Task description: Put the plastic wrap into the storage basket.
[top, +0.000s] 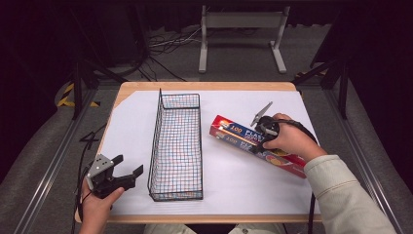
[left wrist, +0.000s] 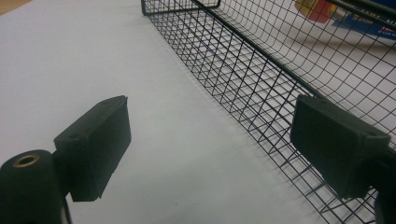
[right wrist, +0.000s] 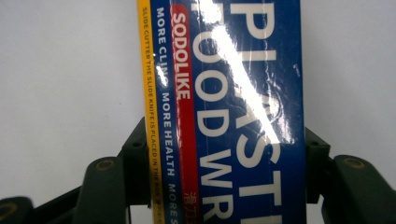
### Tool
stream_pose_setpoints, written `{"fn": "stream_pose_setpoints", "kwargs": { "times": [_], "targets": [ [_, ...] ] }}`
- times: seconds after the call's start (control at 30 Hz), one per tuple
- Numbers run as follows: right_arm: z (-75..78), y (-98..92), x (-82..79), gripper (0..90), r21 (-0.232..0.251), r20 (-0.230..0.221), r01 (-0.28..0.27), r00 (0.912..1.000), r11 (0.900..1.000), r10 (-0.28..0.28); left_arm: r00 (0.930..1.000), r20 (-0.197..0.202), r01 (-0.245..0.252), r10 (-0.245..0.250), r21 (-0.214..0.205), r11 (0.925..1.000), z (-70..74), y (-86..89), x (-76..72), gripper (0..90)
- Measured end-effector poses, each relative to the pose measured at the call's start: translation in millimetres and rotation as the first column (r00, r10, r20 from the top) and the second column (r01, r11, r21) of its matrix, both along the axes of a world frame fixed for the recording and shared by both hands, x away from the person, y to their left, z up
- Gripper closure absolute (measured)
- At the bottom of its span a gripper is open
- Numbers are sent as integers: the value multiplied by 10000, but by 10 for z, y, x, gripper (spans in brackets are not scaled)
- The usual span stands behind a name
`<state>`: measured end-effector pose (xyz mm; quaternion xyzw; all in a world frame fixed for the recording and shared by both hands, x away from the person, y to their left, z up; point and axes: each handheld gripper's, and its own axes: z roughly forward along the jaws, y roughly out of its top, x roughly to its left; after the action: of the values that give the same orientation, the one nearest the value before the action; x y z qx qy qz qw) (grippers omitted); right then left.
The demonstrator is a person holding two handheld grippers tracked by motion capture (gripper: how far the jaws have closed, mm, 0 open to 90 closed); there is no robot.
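Fingers of the right gripper point(top: 263, 139) straddle the box point(top: 234, 136) crosswise, pads at both long sides, apparently clamped, right of the basket point(top: 176, 146); left gripper point(top: 127, 170) gapes empty, basket's left.

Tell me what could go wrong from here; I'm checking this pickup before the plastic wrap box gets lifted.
1. The right tool clamps the long plastic wrap box near one end, so the far end may sag or swing when lifted.
2. The wrapping is glossy, so the box could slip between the pads.
3. The wire basket has tall sides; a tilted box might catch its rim if carried there. The left tool sits open beside the basket, not steadying it.
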<state>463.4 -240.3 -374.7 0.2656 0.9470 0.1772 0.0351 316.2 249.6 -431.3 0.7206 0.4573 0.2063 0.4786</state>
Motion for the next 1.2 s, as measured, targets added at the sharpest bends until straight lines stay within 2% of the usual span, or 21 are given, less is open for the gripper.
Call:
{"fn": "stream_pose_setpoints", "kwargs": {
  "times": [0.13, 0.2, 0.27, 0.53, 0.73, 0.83, 0.93, 1.0, 1.03, 1.07, 1.1, 1.17, 1.2],
  "targets": [
    [114, 11, -39, 404, 407, 163, 816, 9965, 9958, -824, 10000, -1, 18, -18, 15, 10000, -2, 4, 10, 133],
    [136, 15, -44, 404, 485, 199, 902, 9956, 9947, -912, 10000, -18, 11, -11, -15, 10000, -4, 2, 12, 133],
    [231, 39, -65, 405, 735, 237, 1318, 9907, 9885, -1338, 10000, -14, 13, -13, -24, 10000, -4, 3, 15, 133],
    [406, 123, -65, 405, 786, 588, 1839, 9803, 9798, -1887, 10000, 21, 62, -62, 64, 10000, -4, -21, 11, 133],
    [519, 177, -72, 405, 1019, 775, 2066, 9736, 9731, -2148, 10000, -20, -68, 68, -77, 9999, -5, 14, 13, 133],
    [614, 223, -82, 407, 1215, 858, 2329, 9660, 9649, -2440, 9999, -63, -109, 108, -172, 9998, -7, 23, 14, 133],
    [702, 276, -104, 410, 1427, 1014, 2743, 9517, 9510, -2898, 10000, -47, -84, 84, -116, 9999, -7, 19, 13, 133],
    [759, 319, -117, 411, 1804, 983, 3239, 9335, 9287, -3447, 9999, -52, -94, 93, -148, 9998, -4, 21, 9, 133],
    [788, 349, -124, 411, 2036, 873, 3571, 9208, 9116, -3802, 10000, -43, -90, 89, -165, 9998, -3, 23, 9, 133],
    [803, 367, -126, 411, 2127, 812, 3742, 9138, 9026, -3979, 10000, -32, -93, 92, -181, 9998, -1, 28, 9, 133],
    [824, 399, -126, 411, 2235, 730, 3994, 9028, 8891, -4239, 9999, 17, -127, 127, -70, 9999, 5, 29, 10, 133],
    [852, 448, -120, 411, 2313, 604, 4342, 8868, 8706, -4583, 9993, 302, -240, 233, 226, 9995, 39, 37, 11, 133],
    [865, 474, -118, 411, 2356, 553, 4562, 8753, 8581, -4805, 9986, 474, -237, 223, 288, 9993, 55, 46, 21, 132]
  ]
}}
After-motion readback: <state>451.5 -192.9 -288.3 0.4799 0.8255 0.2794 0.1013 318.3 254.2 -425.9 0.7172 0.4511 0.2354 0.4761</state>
